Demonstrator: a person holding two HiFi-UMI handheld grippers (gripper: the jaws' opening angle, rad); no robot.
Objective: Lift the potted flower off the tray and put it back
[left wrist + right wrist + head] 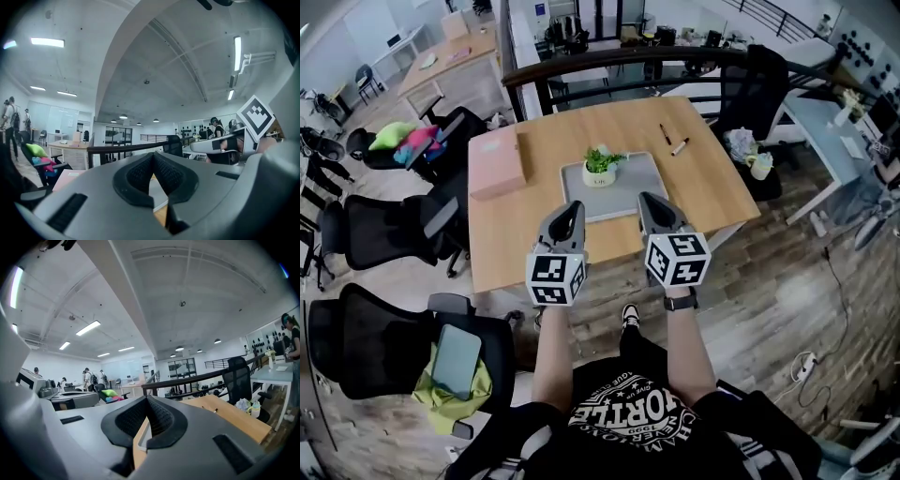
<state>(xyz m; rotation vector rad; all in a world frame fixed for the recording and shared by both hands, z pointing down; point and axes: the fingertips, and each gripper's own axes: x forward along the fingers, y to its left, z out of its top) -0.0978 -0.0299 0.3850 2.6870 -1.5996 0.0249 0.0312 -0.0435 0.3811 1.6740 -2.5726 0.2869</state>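
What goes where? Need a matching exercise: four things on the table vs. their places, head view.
Things:
1. potted flower
2. tray
3. pink box
4. two pens

Places:
A. left part of the table
B. on the tray, in its far-left part
C. far right part of the table, beyond the tray
D. middle of the table

Pairs: 1-B; 2-D; 3-A; 4-C

Wood plank floor [769, 309] lower right, light wooden table [712, 187] centre, black office chairs [375, 230] at left, dark railing [619, 59] across top, long desk [455, 61] upper left, ceiling strip lights [47, 42] overhead
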